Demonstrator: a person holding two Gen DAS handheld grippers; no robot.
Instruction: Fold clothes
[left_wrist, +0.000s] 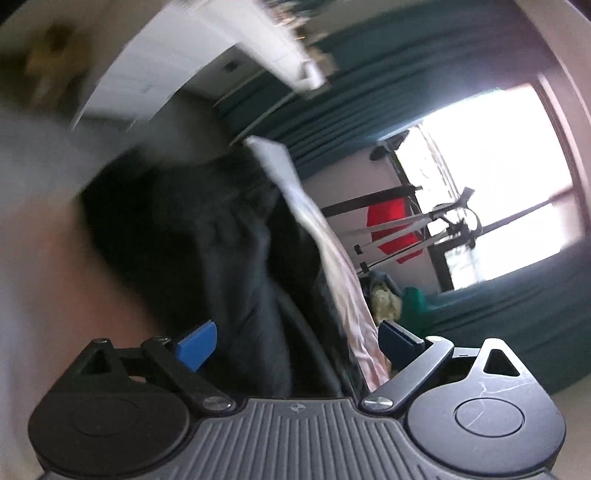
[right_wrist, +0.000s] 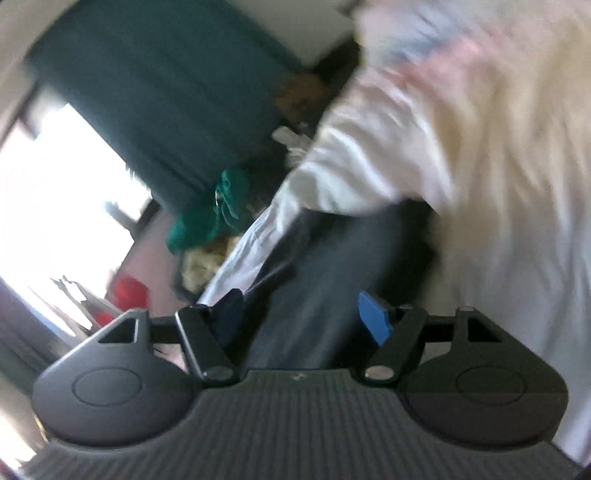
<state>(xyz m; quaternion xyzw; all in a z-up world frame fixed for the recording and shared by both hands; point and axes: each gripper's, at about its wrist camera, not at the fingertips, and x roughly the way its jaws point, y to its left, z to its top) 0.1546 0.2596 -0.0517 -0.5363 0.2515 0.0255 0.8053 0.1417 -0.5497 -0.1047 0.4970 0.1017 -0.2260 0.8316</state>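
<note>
A dark garment (left_wrist: 221, 236) lies bunched on a pale bed sheet (left_wrist: 332, 266); the left wrist view is tilted and blurred. My left gripper (left_wrist: 297, 341) is open, its blue fingertips (left_wrist: 197, 345) wide apart with the dark cloth between and beyond them, not pinched. In the right wrist view the dark garment (right_wrist: 332, 266) runs between the open fingers of my right gripper (right_wrist: 301, 314), against the white sheet (right_wrist: 498, 221). The blue fingertips (right_wrist: 373, 315) stand apart and hold nothing that I can see.
Teal curtains (left_wrist: 369, 92) frame a bright window (left_wrist: 498, 166). A drying rack with a red item (left_wrist: 391, 229) stands by the window. A green cloth (right_wrist: 221, 206) and a yellowish bundle (right_wrist: 201, 266) lie beside the bed. White furniture (left_wrist: 184, 55) is behind.
</note>
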